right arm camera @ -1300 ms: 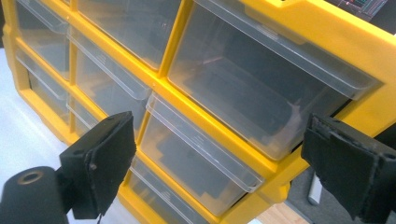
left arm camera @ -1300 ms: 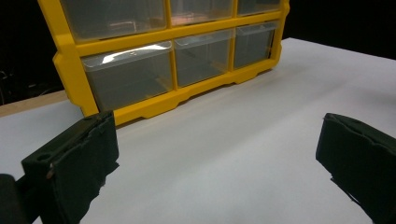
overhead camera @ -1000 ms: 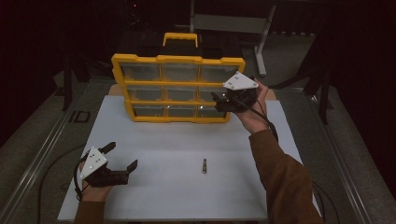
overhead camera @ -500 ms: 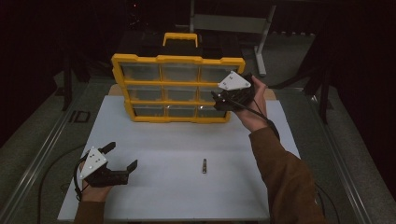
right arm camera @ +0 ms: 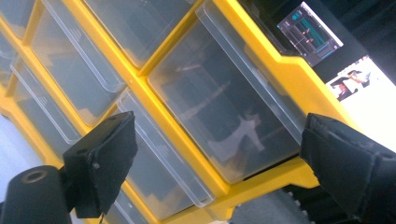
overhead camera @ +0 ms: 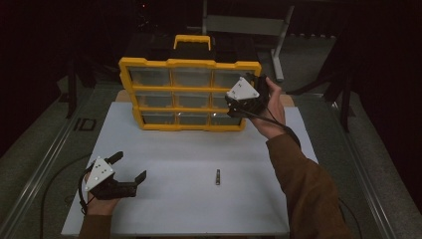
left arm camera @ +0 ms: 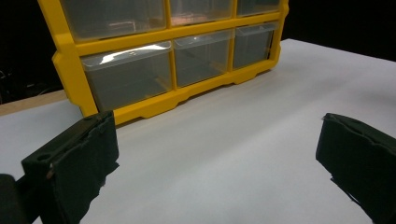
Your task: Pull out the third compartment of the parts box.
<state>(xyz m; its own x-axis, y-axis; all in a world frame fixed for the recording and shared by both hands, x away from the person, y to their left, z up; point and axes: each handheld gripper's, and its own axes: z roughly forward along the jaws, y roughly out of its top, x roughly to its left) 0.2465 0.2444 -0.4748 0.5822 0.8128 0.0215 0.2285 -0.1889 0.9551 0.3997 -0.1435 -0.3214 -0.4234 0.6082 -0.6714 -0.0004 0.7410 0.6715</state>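
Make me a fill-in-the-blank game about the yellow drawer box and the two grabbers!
1. The drawer cabinet has a frame coloured ____.
2. The gripper held up at the cabinet's clear drawers is the ____ gripper.
3. The left gripper rests low by the white board with its jaws ____.
4. The small dark screw lies on the ____ board.

Missing words: yellow; right; open; white

Dark room; white tabletop, grey floor, metal stand behind.
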